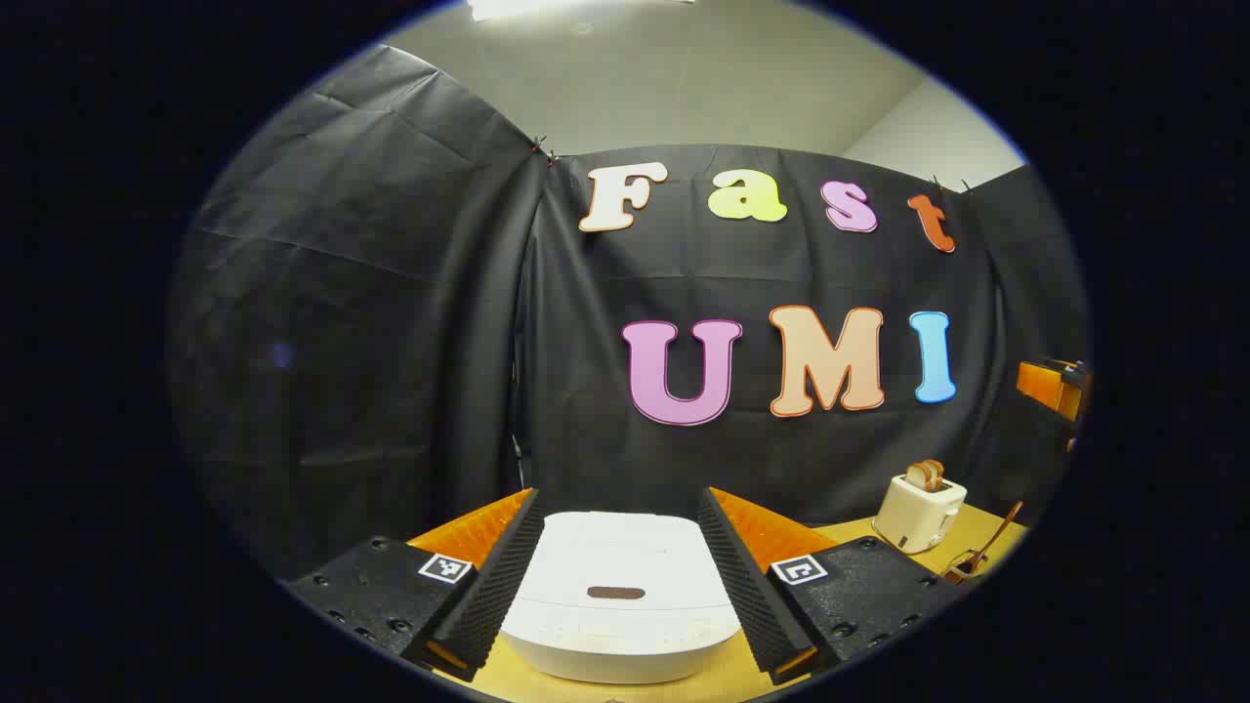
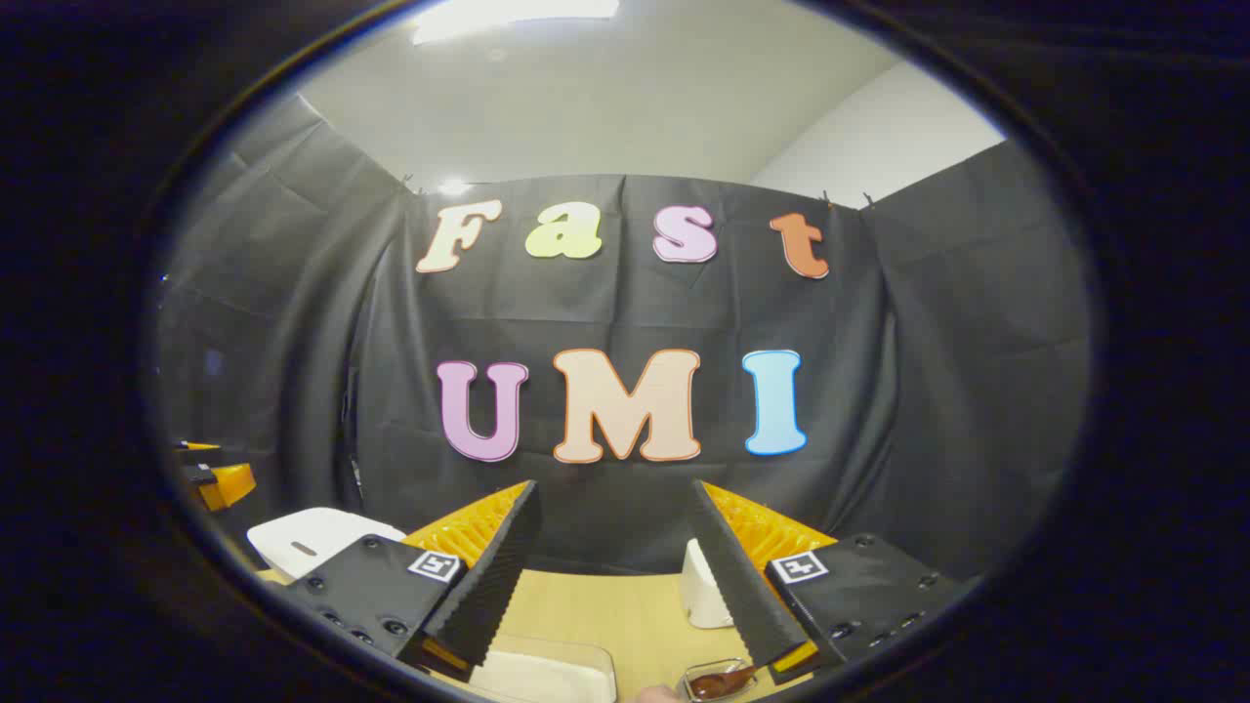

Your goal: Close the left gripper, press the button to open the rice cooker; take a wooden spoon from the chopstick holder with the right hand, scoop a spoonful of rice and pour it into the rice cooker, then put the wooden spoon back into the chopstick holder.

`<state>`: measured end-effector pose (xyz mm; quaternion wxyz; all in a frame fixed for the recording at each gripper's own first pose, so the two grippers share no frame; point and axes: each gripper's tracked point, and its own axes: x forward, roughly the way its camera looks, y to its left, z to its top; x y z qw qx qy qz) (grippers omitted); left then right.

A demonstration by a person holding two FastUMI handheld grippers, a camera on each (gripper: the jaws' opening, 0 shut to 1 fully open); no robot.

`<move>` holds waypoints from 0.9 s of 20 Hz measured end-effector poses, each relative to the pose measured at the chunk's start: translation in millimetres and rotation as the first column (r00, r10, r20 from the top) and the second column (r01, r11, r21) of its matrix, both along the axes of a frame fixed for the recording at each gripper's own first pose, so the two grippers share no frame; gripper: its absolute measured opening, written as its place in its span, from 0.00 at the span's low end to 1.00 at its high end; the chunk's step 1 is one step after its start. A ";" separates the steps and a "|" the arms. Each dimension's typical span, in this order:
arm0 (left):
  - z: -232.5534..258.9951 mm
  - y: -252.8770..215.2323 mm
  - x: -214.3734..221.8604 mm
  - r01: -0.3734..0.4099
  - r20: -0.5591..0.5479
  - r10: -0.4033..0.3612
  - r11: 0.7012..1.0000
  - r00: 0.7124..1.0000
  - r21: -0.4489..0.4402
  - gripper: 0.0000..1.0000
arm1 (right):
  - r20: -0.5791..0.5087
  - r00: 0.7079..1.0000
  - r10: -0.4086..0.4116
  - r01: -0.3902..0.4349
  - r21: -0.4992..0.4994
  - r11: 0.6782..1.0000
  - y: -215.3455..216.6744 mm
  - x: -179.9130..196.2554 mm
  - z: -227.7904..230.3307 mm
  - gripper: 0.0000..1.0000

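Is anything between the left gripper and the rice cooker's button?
Nothing visible. In the left gripper view the rice cooker sits right ahead between the open jaws of the left gripper, lid shut, with the dark button on top unobstructed. The toaster stands off to the side.

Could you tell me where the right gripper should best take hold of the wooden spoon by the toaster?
Probably on the upper handle of the wooden spoon, coming from above. It leans with its handle end up and free, clear of the toaster, while its lower end sits in something I cannot make out.
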<state>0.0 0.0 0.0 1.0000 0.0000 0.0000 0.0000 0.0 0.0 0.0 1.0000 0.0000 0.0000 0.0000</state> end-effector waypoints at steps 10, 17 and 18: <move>0.0 -17.7 -3.9 0.009 -0.010 -0.009 1.000 1.000 0.024 0.95 | -0.013 1.000 -0.005 0.006 0.029 1.000 -20.1 -4.5 -6.1 1.00; 0.7 -23.6 -4.7 0.009 -0.014 -0.008 0.999 1.000 0.042 0.95 | -0.020 1.000 0.005 -0.005 0.029 1.000 -26.5 -8.7 -9.5 1.00; -1.0 -24.5 -4.8 0.014 -0.022 -0.013 0.999 1.000 0.044 0.94 | -0.018 1.000 0.010 -0.009 0.029 1.000 -25.8 -8.1 -8.8 1.00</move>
